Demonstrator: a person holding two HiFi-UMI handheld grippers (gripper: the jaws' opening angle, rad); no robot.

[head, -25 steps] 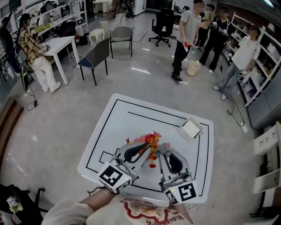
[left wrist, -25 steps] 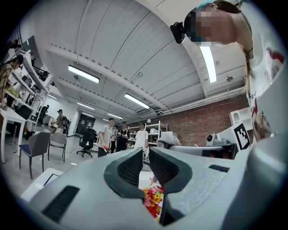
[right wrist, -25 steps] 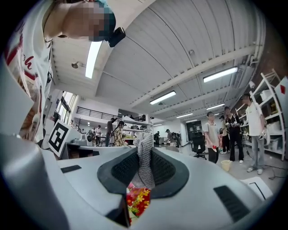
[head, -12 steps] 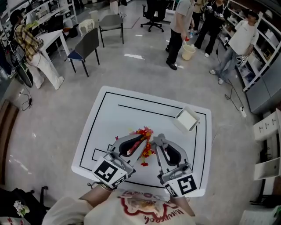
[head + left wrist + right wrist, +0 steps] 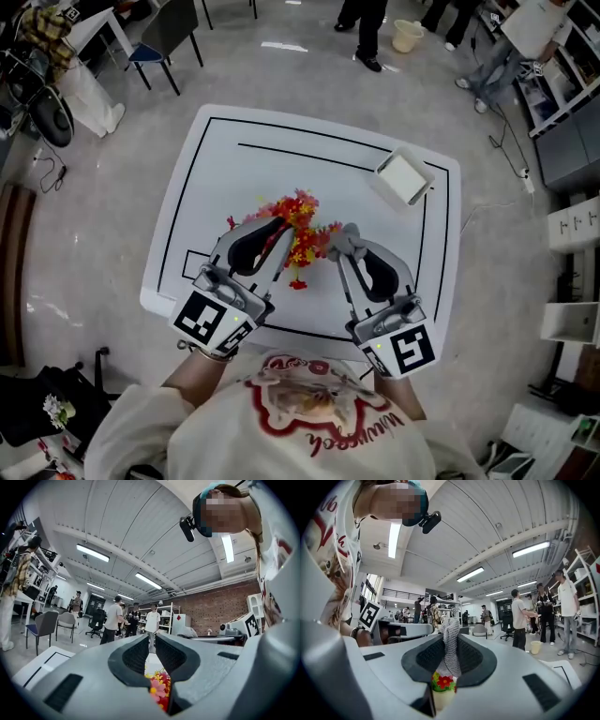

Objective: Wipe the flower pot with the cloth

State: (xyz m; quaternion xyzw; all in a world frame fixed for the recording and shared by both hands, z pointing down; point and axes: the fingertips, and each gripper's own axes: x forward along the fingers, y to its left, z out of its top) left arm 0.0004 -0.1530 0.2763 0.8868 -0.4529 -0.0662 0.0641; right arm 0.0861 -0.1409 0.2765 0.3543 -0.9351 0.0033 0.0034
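The flower pot [image 5: 298,236] stood on the bench [image 5: 234,159] between both tongs. The right tongs [image 5: 343,251], clamped on the cloth [image 5: 349,234], lay just right of it. The left tongs [image 5: 283,227], closed, met its flowers from the left.

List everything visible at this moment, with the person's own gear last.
table: one, white with black lines, centre
flower pot: one, pale, with red and yellow flowers, mid-table
cloth: one, grey, beside the flowers
box: one, white, table's far right corner
bucket: one, cream, floor beyond table
bystanders: several, across the room
left gripper: one, grey, jaws together by the flowers
right gripper: one, grey, shut on cloth
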